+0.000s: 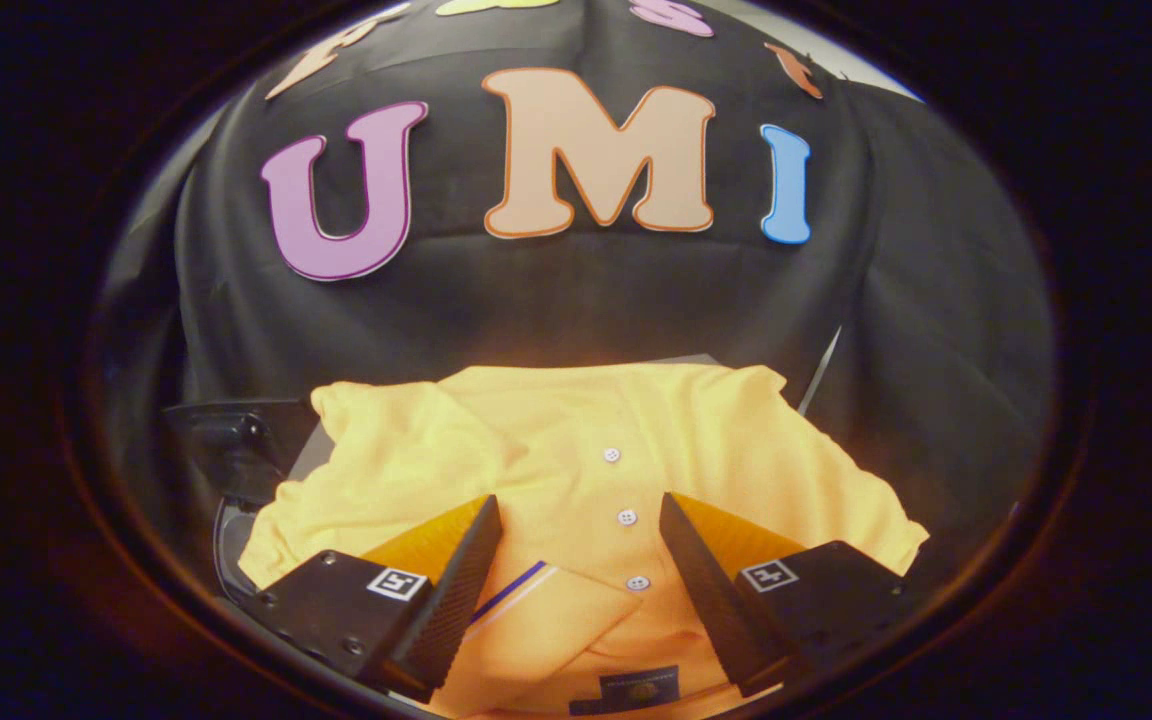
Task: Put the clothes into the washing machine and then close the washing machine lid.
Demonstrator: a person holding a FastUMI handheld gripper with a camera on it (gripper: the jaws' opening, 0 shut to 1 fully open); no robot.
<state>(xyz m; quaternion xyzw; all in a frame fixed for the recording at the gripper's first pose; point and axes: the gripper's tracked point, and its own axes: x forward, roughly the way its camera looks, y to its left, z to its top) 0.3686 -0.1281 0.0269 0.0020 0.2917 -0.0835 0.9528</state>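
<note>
Claw (581,515) agape over yellow shirt (556,450)

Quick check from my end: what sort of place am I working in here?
Probably a staged recording booth, not a real laundry room: black cloth wall behind, a yellow polo shirt laid flat, a dark machine part beside it. The hand-held gripper hangs open over the shirt.
</note>
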